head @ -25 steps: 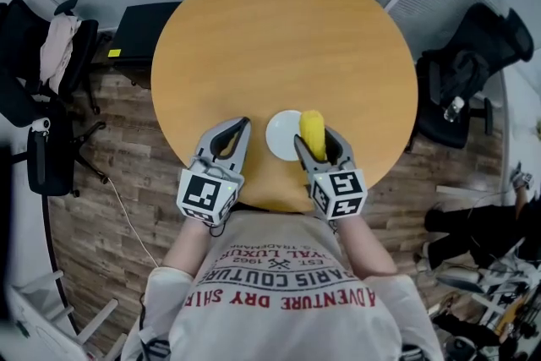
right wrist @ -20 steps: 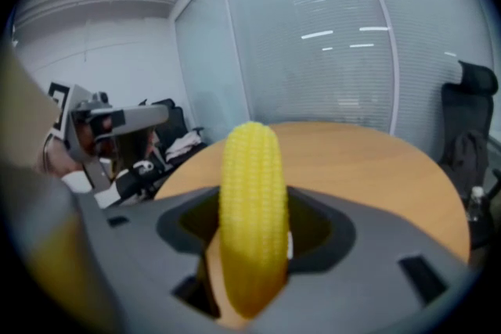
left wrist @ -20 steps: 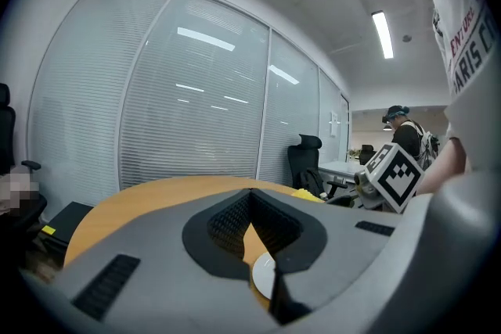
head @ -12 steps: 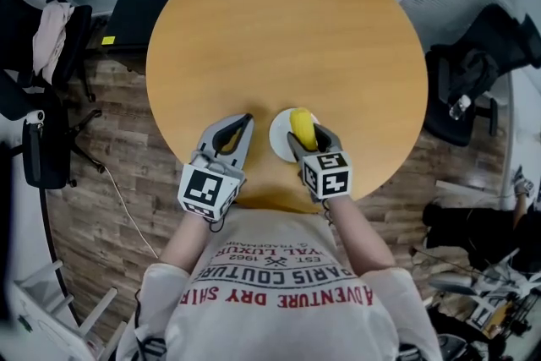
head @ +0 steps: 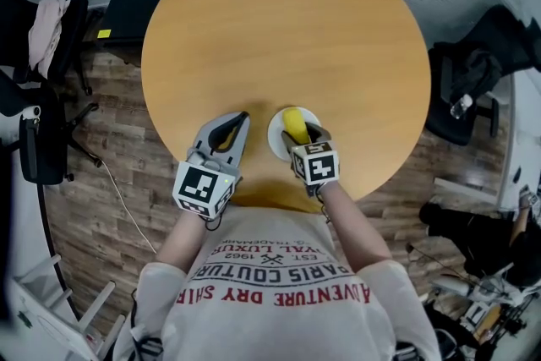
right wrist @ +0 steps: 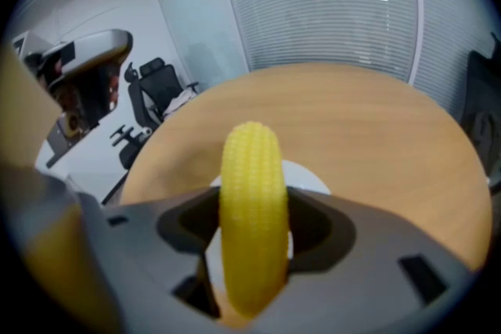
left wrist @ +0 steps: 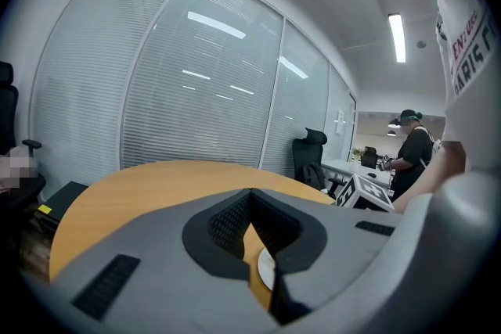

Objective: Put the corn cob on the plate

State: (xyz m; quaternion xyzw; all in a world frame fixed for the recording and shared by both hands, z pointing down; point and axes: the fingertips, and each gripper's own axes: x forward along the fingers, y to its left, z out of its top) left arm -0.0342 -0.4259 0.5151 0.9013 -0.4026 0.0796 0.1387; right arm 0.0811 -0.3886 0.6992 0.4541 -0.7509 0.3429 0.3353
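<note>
A yellow corn cob (head: 295, 124) (right wrist: 251, 215) is clamped between the jaws of my right gripper (head: 299, 134) (right wrist: 250, 235), which is shut on it. The cob hangs over the small white plate (head: 276, 134) (right wrist: 309, 178) near the round table's front edge. Whether the cob touches the plate cannot be told. My left gripper (head: 229, 130) (left wrist: 252, 235) rests to the left of the plate, shut with nothing between its jaws. A sliver of the plate (left wrist: 266, 270) shows under the left jaws.
The round wooden table (head: 287, 30) stretches away beyond the plate. Office chairs stand at the left (head: 38, 38) and at the right (head: 478, 76) of the table. A black case (head: 131, 8) lies on the floor at the table's left. A person (left wrist: 411, 152) stands far off.
My right gripper has carried the corn cob leftward, from the plate's right side to above its middle. The left gripper has stayed in place.
</note>
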